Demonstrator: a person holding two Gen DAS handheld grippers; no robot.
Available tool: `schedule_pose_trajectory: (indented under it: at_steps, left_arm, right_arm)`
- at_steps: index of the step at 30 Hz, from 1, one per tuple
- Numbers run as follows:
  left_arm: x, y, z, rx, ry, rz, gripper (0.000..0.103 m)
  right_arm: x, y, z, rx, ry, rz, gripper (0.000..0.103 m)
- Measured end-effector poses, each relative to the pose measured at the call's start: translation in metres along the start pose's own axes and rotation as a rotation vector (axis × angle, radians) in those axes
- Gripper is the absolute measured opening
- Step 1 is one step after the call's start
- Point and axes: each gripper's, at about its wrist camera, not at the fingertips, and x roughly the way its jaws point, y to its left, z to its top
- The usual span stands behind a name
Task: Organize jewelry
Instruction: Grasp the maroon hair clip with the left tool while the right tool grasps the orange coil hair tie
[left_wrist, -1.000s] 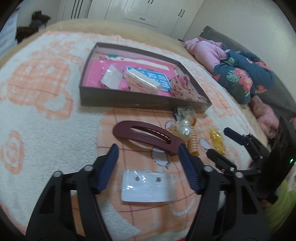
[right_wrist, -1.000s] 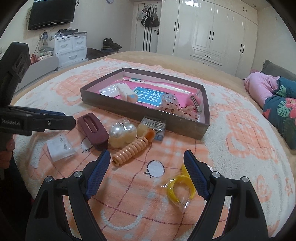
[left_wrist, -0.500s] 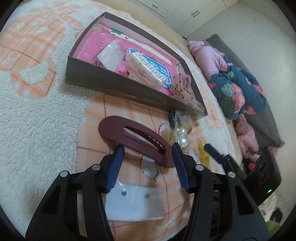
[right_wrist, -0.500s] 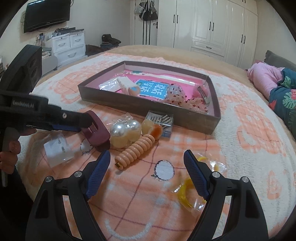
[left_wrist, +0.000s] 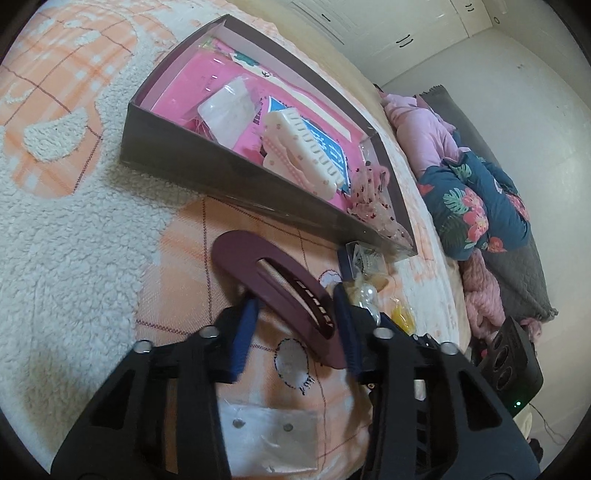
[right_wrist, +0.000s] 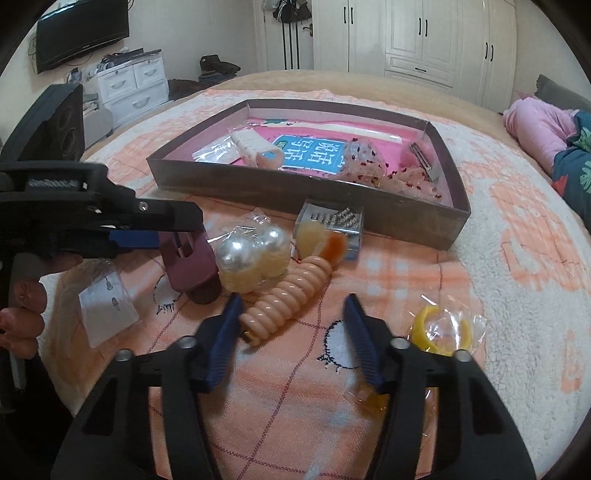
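A maroon hair clip (left_wrist: 280, 291) lies on the peach blanket in front of the brown box (left_wrist: 221, 173). My left gripper (left_wrist: 295, 295) straddles its near end with the jaws closing, and both blue pads touch its edges. In the right wrist view the same clip (right_wrist: 192, 266) sits under the left gripper's fingers (right_wrist: 166, 214). My right gripper (right_wrist: 293, 299) hovers low over a peach coil hair tie (right_wrist: 284, 299). Its jaws are closing; the tie's near end lies beside the left pad (right_wrist: 221, 343), clear of the other pad.
The box's (right_wrist: 295, 192) pink floor holds a white comb clip (left_wrist: 303, 151) and packets. Bagged pearls (right_wrist: 251, 254), a clear pin case (right_wrist: 332, 221), a bagged yellow ring (right_wrist: 439, 328) and an earring card (right_wrist: 107, 306) lie around. A person's fingers (right_wrist: 22, 314) show at the left edge.
The left gripper rolled, sank onto the maroon clip and narrowed until its pads met it. The right gripper dropped toward the coil tie and narrowed; the yellow ring now lies outside its fingers.
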Motion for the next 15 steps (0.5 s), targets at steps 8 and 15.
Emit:
schedule_pose_trajectory:
  at_steps: [8,15]
  left_arm:
    - [-0.002,-0.002,-0.001,0.012,-0.008,-0.045,0.012]
    - [-0.023,-0.025,-0.002,0.107,-0.081,-0.052,0.005]
  right_arm:
    - [-0.010,-0.012,-0.005,0.043,-0.008,-0.030,0.026]
    - [-0.030,-0.020,-0.006,0.069,-0.076,-0.047,0.024]
